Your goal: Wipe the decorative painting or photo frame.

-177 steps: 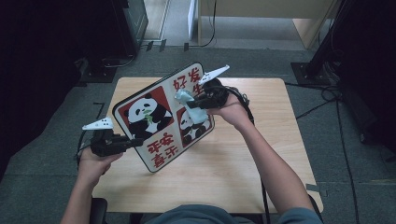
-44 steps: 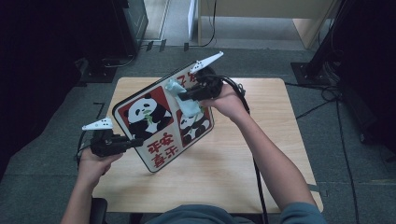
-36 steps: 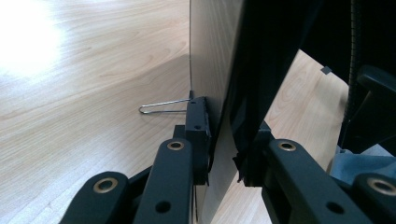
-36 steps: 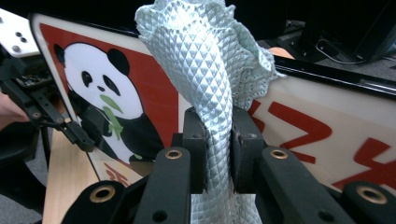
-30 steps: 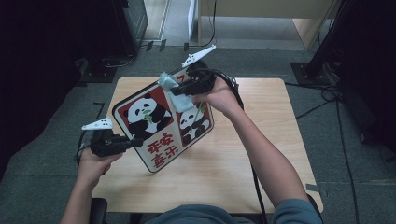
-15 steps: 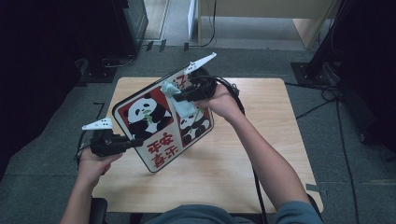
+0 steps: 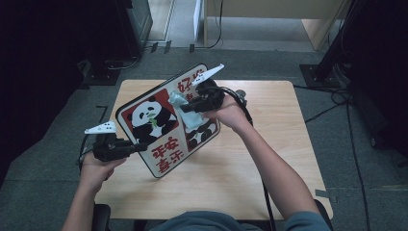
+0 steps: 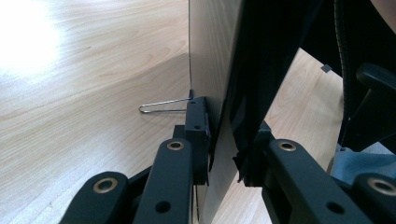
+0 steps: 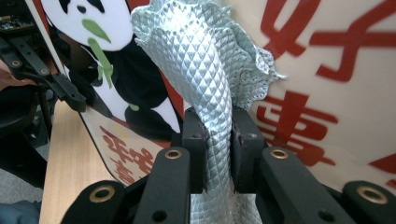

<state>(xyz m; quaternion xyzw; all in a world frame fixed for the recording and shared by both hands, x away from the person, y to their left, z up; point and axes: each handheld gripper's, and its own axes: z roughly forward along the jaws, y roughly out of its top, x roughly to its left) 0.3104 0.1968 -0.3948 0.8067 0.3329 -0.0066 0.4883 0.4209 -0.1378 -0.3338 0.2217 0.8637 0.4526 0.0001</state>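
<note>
The panda sign [image 7: 163,122] stands tilted above the table [image 7: 269,159] near its left edge — the left gripper [image 7: 137,147] is clamped on the sign's lower-left rim. The right gripper [image 9: 217,140] pinches a pale-green cloth [image 9: 201,70] against the sign's face.
</note>
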